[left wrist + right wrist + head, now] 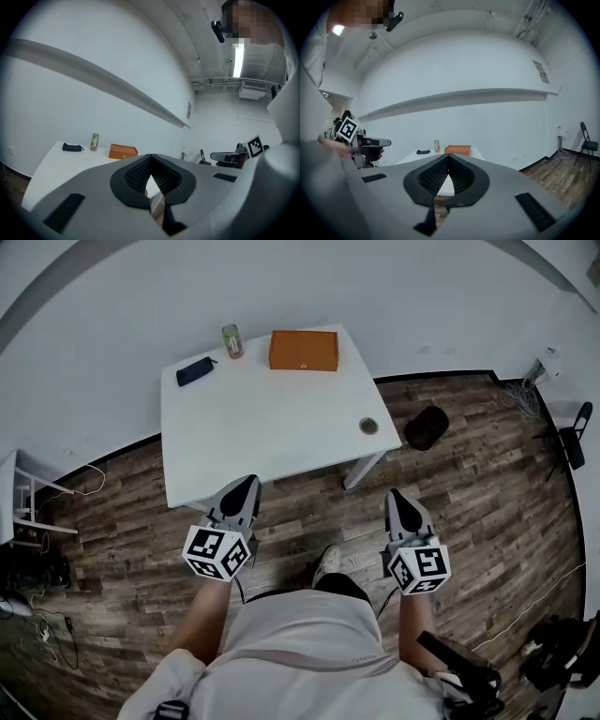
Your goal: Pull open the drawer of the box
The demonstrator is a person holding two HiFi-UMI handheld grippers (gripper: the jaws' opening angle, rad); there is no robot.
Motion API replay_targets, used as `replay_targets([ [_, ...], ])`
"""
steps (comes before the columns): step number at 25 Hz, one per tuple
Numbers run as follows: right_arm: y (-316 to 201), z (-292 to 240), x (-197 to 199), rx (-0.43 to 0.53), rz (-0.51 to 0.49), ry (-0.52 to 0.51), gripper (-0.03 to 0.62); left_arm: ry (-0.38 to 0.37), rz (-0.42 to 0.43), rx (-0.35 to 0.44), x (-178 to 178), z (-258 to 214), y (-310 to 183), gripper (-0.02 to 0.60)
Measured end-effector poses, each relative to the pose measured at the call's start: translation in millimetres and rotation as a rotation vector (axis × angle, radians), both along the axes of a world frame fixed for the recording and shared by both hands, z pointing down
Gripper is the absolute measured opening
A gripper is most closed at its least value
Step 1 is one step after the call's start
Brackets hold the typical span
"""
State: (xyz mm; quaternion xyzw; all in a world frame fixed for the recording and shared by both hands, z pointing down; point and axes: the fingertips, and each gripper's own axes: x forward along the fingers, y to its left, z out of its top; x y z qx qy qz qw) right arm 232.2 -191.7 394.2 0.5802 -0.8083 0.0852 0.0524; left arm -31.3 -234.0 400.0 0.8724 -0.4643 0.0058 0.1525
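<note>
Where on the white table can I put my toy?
The middle and near side of the table are bare, from the pouch across to the small round object. Its far edge is crowded: pouch, can, orange box.

The flat orange rectangular box (303, 350) stands level on the far part of the white desk (262, 427), close to the desk's back edge and toward its right back corner. Its long side runs along that edge. Its drawer (319, 364) is shut, flush with the front face, with a small pale knob (302, 366) at the middle.
</note>
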Motion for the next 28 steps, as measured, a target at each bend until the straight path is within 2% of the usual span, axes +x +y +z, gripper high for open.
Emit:
replay_targets([
  [4,-47,1,37,-0.014,-0.044,-0.009,0.002,-0.012,-0.052,-0.008,41,-2,-45,0.011],
  [10,-99,21,49,-0.052,-0.066,-0.039,0.002,-0.050,-0.105,-0.042,59,11,-105,0.012],
  [15,-116,36,41,-0.092,-0.054,-0.029,0.002,-0.070,-0.060,-0.048,68,23,-152,0.012],
  [20,-123,51,32,-0.143,0.008,-0.017,0.002,-0.098,-0.012,-0.081,70,52,-208,0.012],
  [24,-136,66,17,-0.184,0.036,0.001,0.002,-0.141,0.021,-0.113,73,80,-262,0.053],
  [26,-142,74,8,-0.205,0.040,0.006,0.002,-0.156,0.029,-0.136,76,96,-286,0.101],
  [28,-146,84,2,-0.228,0.043,0.011,0.002,-0.169,0.029,-0.154,77,111,-309,0.104],
])
